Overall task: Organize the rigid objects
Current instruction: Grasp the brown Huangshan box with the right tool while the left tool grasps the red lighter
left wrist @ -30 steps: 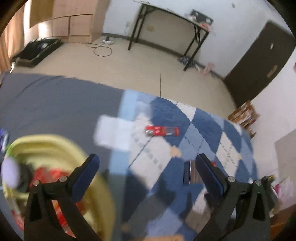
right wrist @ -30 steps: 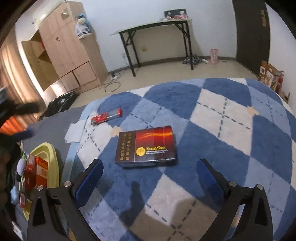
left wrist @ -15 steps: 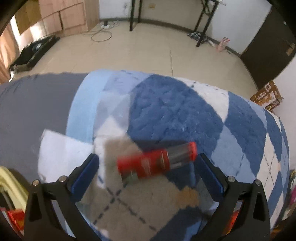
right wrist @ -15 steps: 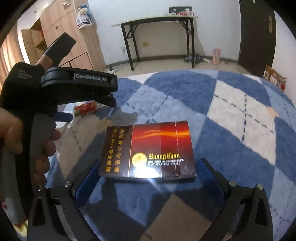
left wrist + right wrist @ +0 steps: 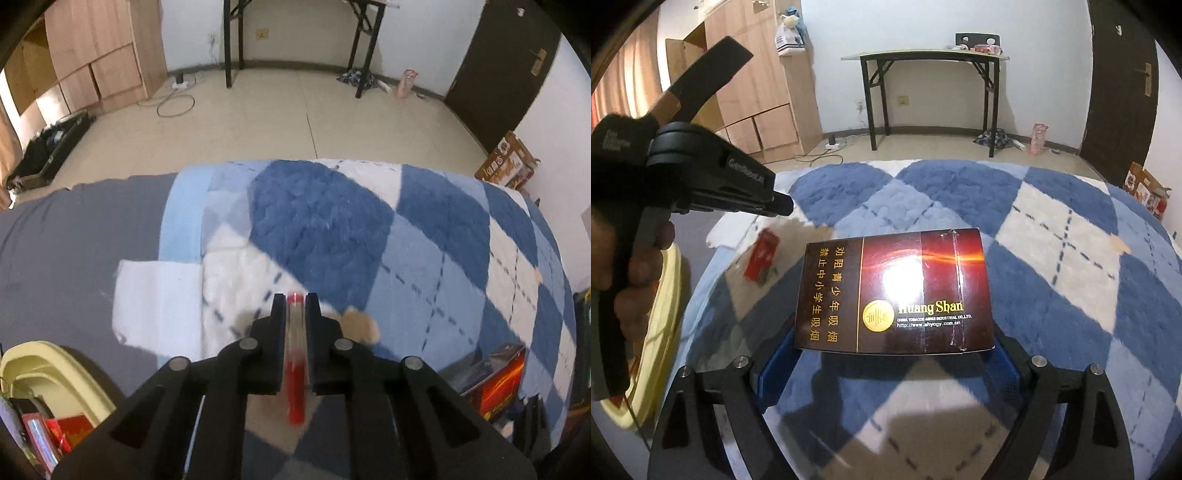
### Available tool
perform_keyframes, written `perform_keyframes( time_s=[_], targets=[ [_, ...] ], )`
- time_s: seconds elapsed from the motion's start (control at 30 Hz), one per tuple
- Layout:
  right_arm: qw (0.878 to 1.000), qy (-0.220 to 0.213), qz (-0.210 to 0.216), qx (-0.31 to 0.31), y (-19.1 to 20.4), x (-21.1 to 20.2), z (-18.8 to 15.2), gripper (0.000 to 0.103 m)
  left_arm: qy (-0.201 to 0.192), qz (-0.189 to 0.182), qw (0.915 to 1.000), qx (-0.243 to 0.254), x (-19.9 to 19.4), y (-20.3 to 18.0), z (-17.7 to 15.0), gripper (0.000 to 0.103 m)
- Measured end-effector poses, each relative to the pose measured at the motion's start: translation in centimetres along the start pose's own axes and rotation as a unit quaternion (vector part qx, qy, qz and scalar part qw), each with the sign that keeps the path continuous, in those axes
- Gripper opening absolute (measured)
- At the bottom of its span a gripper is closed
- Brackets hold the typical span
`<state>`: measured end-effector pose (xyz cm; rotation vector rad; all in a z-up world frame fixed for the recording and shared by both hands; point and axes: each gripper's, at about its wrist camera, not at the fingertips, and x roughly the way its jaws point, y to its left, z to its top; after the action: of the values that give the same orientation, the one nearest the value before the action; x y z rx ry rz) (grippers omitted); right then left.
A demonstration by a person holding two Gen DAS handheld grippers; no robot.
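My left gripper (image 5: pixel 295 301) is shut on a slim red and clear tube (image 5: pixel 295 373), held lengthwise between the fingers over the blue and white blanket (image 5: pixel 424 258). In the right wrist view the left gripper (image 5: pixel 783 206) holds the red tube (image 5: pixel 761 258) hanging down above the blanket. My right gripper (image 5: pixel 894 347) has closed its jaws on the sides of a dark red Huang Shan carton (image 5: pixel 894 288), which lies flat on the blanket. The carton also shows at the right edge of the left wrist view (image 5: pixel 495 376).
A yellow basket (image 5: pixel 55 373) with red boxes (image 5: pixel 70 432) sits at the lower left on the grey sheet (image 5: pixel 74 236). It also shows in the right wrist view (image 5: pixel 665 314). A white cloth (image 5: pixel 159 299) lies beside it. Beyond the bed edge lies floor with a black desk (image 5: pixel 923 59).
My left gripper closed on the red tube, which now lies lengthwise between its fingers. My right gripper moved in and closed around the carton.
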<state>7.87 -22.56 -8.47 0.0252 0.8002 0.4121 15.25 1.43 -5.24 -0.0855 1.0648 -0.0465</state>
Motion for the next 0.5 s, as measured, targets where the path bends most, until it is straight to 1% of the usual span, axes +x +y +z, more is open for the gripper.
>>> perform_keyframes(
  time_s=[0.03,0.1,0.13,0.17,0.23,0.3,0.37,0.4,0.5],
  targets=[
    [1.0,0.001,0.002,0.001,-0.2,-0.2,-0.3,0.09,-0.006,0.005,1.0,0.006,-0.3,-0.1,-0.5,0.011],
    [1.0,0.006,0.003,0.009,-0.6,-0.6,-0.9,0.09,0.005,0.012,0.9998,0.014,-0.2,-0.4,-1.5,0.011],
    [1.0,0.011,0.005,0.016,-0.9,-0.7,-1.2,0.09,0.013,0.016,0.9996,0.019,0.2,-0.5,-1.8,0.013],
    [1.0,0.015,0.007,0.025,-1.1,-0.8,-1.4,0.09,0.013,0.021,0.9995,0.021,0.2,-0.5,-1.9,0.014],
    [0.999,0.017,0.01,0.036,-1.4,-1.1,-1.6,0.09,0.009,0.019,0.9997,0.013,0.5,-0.6,-2.0,0.016],
    [0.999,0.012,0.009,0.033,-1.3,-1.5,-1.7,0.09,0.016,0.003,0.9999,-0.005,1.0,-0.1,-2.0,0.016],
    [1.0,0.009,0.008,0.029,-1.2,-1.8,-1.9,0.09,0.029,-0.001,0.9994,-0.02,1.8,-0.1,-2.2,0.013],
    [0.999,0.01,0.008,0.031,-1.2,-1.8,-2.1,0.09,0.025,0.005,0.9996,-0.015,1.8,-0.4,-2.4,0.011],
    [0.999,0.015,0.01,0.041,-1.6,-1.2,-2.6,0.09,0.013,0.039,0.9991,0.013,1.8,-1.7,-2.8,0.011]
  ],
)
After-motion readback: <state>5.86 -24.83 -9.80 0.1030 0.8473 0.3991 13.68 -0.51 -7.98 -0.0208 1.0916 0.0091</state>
